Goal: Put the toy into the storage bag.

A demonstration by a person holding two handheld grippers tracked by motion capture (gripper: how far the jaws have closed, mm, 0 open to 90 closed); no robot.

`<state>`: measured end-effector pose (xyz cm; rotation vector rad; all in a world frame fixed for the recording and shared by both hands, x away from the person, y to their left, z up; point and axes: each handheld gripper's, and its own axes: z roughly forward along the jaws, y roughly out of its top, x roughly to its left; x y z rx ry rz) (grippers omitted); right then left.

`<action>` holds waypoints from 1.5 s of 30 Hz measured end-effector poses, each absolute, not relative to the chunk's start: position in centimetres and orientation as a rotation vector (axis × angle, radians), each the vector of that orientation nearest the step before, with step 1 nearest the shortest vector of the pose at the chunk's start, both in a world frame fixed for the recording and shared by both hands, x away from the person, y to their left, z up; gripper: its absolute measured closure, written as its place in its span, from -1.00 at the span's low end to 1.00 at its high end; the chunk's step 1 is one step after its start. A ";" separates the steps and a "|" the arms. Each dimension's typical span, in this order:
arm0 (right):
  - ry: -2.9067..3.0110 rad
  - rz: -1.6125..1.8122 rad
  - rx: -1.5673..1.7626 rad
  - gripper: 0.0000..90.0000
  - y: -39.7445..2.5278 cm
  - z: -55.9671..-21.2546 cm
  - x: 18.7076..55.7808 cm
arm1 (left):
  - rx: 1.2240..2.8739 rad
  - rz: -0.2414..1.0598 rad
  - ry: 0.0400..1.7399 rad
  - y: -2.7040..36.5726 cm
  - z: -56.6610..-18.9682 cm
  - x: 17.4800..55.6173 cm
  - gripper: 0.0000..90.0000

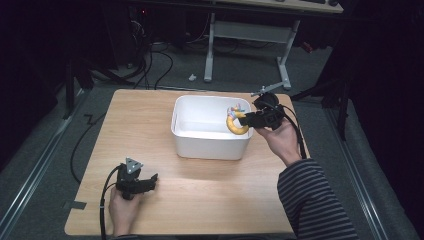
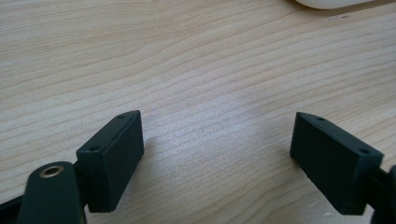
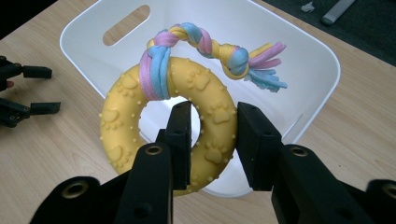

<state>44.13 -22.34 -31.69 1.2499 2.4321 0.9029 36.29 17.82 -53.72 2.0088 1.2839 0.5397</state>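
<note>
A yellow rubber ring toy (image 3: 130, 121) with paw prints and a knotted pink, blue and yellow rope (image 3: 215, 49) hangs over the white bin (image 3: 317, 70). My right gripper (image 3: 214, 140) is shut on the ring's near side, one jaw through its hole. In the high view the ring toy (image 1: 237, 122) sits at the right inner edge of the white bin (image 1: 200, 145), held by my right gripper (image 1: 251, 119). My left gripper (image 1: 153, 181) rests low on the wooden table near the front left, jaws wide apart and empty. The left gripper (image 2: 217, 135) has bare wood between its jaws.
The wooden table (image 1: 165, 200) has free room around the bin. Beyond the far edge stand a desk frame (image 1: 285, 60) and cables on the grey floor. The left gripper (image 3: 39, 91) lies at the left edge of the right gripper view.
</note>
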 end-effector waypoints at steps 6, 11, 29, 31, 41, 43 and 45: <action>2.424 0.925 1.268 0.51 -22.1 -32.1 44.9 | 2.010 0.539 1.281 17.8 -53.7 36.3 -0.60; 2.429 0.888 1.282 0.51 -21.3 -33.0 45.7 | 2.010 0.539 1.280 17.8 -53.7 36.3 -0.61; 2.505 0.732 1.285 0.50 -18.3 -36.4 48.8 | 2.010 0.538 1.280 17.8 -53.7 36.3 -0.61; 2.516 0.724 1.289 0.50 -18.1 -36.7 49.0 | 2.010 0.538 1.280 17.8 -53.7 36.3 -0.61; 2.568 0.669 1.299 0.50 -17.4 -37.8 49.0 | 2.010 0.538 1.280 17.8 -53.7 36.3 -0.60; 2.573 0.666 1.304 0.50 -17.4 -37.8 49.0 | 2.010 0.538 1.280 17.8 -53.7 36.3 -0.60; 2.577 0.664 1.310 0.50 -17.3 -37.9 49.0 | 2.010 0.538 1.280 17.8 -53.7 36.3 -0.60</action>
